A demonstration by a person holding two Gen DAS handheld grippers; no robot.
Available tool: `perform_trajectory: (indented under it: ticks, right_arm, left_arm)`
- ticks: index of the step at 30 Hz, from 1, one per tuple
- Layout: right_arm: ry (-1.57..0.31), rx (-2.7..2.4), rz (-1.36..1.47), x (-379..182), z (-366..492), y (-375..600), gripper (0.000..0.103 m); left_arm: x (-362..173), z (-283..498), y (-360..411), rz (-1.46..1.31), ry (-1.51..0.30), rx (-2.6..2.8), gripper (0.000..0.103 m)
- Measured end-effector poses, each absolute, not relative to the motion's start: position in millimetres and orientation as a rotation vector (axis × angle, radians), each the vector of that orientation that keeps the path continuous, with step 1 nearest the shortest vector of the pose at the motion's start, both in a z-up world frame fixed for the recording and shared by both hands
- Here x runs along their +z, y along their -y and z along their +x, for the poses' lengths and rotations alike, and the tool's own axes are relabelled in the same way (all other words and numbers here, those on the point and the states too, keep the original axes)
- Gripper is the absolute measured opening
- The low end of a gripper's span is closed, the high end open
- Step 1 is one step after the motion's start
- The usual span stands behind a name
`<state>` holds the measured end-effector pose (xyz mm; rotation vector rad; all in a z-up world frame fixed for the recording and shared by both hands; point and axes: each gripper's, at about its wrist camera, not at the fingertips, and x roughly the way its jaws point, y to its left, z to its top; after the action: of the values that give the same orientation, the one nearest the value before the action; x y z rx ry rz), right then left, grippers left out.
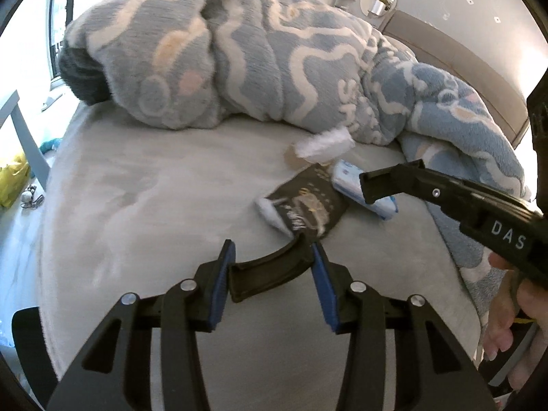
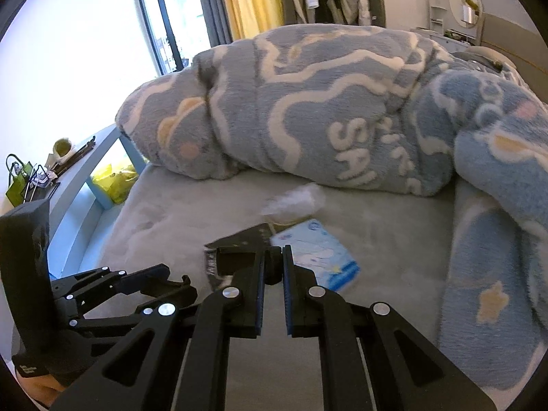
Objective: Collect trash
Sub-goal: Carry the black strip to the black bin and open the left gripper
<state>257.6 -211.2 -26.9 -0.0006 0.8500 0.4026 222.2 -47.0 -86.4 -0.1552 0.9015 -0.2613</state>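
Two handheld black grippers with blue pads worked over a pale grey bed sheet strewn with litter. The left gripper had its jaws narrowed onto a curved, dark brown plastic strip, pinched between the blue pads just above the sheet. The right gripper had its jaws drawn together with only a slim gap between the pads, and nothing could be seen gripped there.

Only the left wrist view showed the clamped strip head-on, a small white tuft beside the dark brown foil packet with gold print, and part of a hand at the right edge. Only the right wrist view showed the left gripper from the side, a light blue shelf carrying clutter, and the cartoon print on the blue-and-white tissue pack.

The rest of the trash lay mid-bed, beside a rumpled blue-and-white fleece blanket: a crumpled white tissue, then the foil packet, then the tissue pack, clustered close together.
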Motion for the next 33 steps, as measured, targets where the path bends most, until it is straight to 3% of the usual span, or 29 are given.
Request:
perform_trajectory:
  ticks: [33]
  right_arm:
    - [-0.843, 0.616, -0.107, -23, 225, 30, 0.009]
  left_arm:
    - [-70, 160, -136, -0.221, -0.875, -0.061, 0.047]
